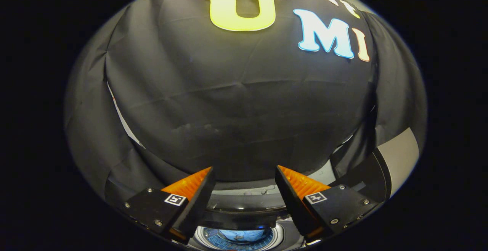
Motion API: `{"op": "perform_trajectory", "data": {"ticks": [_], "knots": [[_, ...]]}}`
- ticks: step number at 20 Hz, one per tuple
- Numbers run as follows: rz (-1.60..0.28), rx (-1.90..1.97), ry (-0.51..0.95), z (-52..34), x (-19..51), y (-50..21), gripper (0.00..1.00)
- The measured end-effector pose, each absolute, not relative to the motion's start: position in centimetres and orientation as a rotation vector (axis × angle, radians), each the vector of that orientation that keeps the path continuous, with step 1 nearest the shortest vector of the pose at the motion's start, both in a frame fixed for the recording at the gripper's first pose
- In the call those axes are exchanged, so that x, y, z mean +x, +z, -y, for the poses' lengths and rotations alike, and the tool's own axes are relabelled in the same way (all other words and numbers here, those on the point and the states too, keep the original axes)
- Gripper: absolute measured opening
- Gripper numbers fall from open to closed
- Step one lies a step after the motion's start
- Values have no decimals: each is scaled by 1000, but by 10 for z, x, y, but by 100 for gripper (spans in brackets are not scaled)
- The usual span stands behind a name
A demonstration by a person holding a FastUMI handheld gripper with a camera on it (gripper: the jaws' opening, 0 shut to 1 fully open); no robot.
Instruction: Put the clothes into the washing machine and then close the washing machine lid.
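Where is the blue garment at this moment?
In the gripper view, the blue garment lies inside the washing machine's drum, below the open gripper, between its two fingers.

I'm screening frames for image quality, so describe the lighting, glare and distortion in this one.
Gripper view: strong fisheye bending, with the black cloth wall bulging like a dome. Lighting is dim and uneven, the cloth darkest low down near the open gripper. The glossy dark rim of the washing machine carries small glints. Inside the round steel drum, a pale blue garment is brightly lit. Focus looks fairly even.
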State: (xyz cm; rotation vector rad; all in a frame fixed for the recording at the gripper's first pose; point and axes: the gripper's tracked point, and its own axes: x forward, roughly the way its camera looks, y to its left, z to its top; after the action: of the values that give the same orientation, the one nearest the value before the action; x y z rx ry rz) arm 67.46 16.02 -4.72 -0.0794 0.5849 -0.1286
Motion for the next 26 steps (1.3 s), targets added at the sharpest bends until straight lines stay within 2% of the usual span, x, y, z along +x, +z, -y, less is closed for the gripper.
{"op": "perform_trajectory", "data": {"ticks": [26], "knots": [[-383, -94, -98, -171, 578, -53, 97]]}}
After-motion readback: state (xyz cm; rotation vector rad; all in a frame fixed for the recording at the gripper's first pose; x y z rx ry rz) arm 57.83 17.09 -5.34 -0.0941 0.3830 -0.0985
